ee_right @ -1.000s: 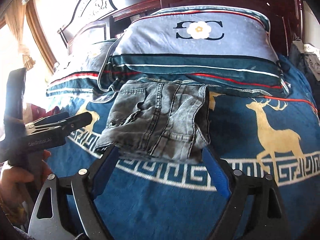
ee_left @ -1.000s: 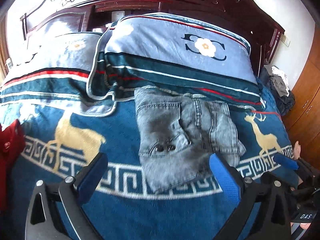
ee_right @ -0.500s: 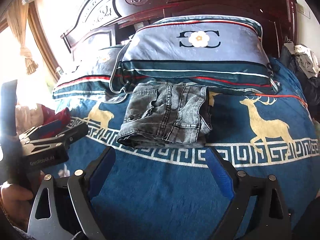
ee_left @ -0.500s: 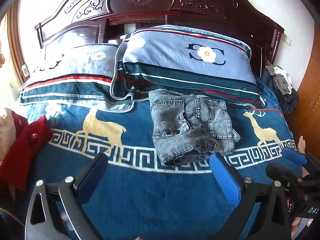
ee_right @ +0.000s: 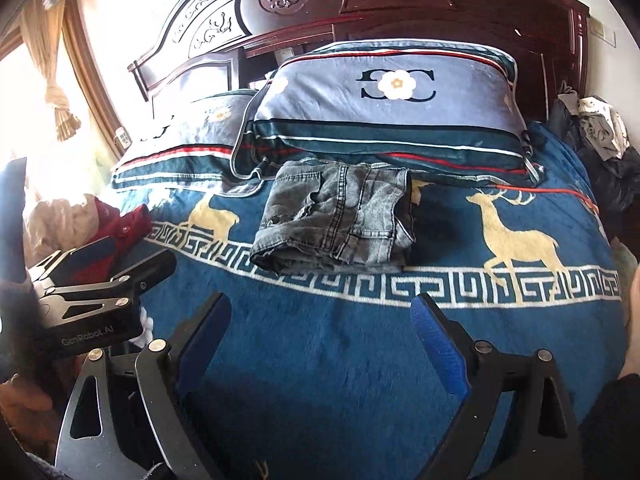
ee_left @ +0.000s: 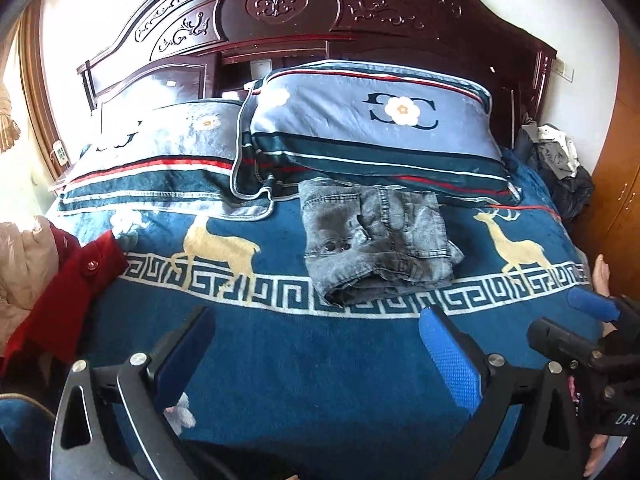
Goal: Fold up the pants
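Note:
Grey denim pants [ee_left: 376,240] lie folded into a compact square on the blue deer-pattern blanket [ee_left: 320,352], just in front of the pillows. They also show in the right wrist view [ee_right: 336,220]. My left gripper [ee_left: 316,344] is open and empty, well back from the pants above the blanket. My right gripper [ee_right: 320,332] is open and empty, also well back from the pants. The right gripper shows at the right edge of the left wrist view [ee_left: 576,328], and the left gripper at the left of the right wrist view [ee_right: 108,280].
Two blue pillows [ee_left: 368,128] lean on the dark carved headboard [ee_left: 280,4]. Red and beige clothes [ee_left: 68,280] lie at the bed's left edge. A heap of dark clothes [ee_left: 560,168] sits at the right by a wooden wardrobe [ee_left: 624,168].
Both grippers have drawn back from the folded pants toward the foot of the bed, so the pants look smaller and farther. Both stay open. The pants have not moved.

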A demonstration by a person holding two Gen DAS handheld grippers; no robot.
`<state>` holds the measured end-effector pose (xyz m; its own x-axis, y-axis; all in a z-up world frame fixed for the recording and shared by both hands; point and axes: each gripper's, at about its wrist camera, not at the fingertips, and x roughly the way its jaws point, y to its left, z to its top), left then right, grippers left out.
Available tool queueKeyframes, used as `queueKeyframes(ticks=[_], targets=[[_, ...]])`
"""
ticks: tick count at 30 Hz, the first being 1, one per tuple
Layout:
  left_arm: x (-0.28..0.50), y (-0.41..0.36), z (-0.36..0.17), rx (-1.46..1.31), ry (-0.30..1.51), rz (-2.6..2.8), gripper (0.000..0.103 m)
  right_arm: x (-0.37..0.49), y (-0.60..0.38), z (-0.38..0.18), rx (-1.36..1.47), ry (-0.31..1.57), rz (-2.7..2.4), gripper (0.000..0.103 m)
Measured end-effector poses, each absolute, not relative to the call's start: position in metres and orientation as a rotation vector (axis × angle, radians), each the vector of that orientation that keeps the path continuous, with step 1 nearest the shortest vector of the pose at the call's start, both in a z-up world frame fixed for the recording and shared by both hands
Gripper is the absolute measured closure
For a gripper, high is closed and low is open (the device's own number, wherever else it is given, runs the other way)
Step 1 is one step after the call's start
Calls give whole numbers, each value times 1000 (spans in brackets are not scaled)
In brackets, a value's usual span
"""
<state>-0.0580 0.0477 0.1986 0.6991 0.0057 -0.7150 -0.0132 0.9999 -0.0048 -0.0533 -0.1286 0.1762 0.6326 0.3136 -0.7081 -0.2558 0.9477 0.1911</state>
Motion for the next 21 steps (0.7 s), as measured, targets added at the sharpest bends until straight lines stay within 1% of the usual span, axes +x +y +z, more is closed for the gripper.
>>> queueKeyframes(ticks=[13, 21], targets=[[-77, 30, 211, 33, 768, 26, 0, -75, -139, 185, 76, 816, 303, 11], [-74, 29, 203, -5, 799, 21, 0, -72, -136, 187, 77, 815, 310, 11]])
